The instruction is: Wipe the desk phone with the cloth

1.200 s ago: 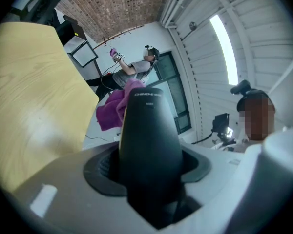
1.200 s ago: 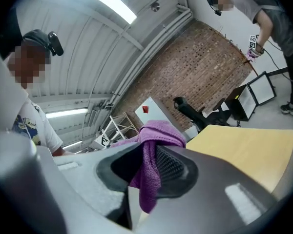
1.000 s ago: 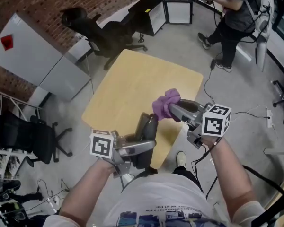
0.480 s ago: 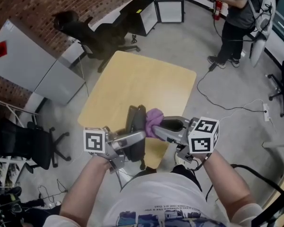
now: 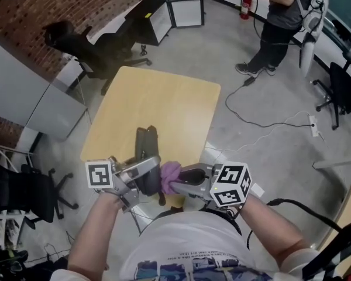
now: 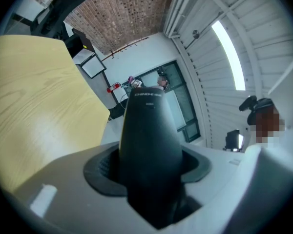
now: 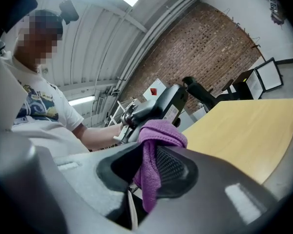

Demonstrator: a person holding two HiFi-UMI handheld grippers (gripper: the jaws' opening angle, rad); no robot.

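Observation:
The black desk phone [image 5: 145, 151] is held over the near edge of the wooden table [image 5: 158, 104]. My left gripper [image 5: 147, 167] is shut on its near end. In the left gripper view the phone [image 6: 149, 145] fills the gap between the jaws and stands up from them. My right gripper [image 5: 178, 177] is shut on the purple cloth [image 5: 170, 176], which presses against the phone's near right side. In the right gripper view the cloth [image 7: 154, 145] hangs bunched between the jaws, and the phone [image 7: 158, 104] lies just beyond it.
A person [image 5: 275, 16] stands on the floor at the far right with another pair of grippers. Black office chairs [image 5: 88, 40] stand beyond the table, and another chair [image 5: 23, 192] at the left. Cables [image 5: 269, 122] trail across the floor at the right.
My right gripper has drawn the cloth along the phone's right side, from its far end toward its near end. The phone and left gripper have shifted a little toward me.

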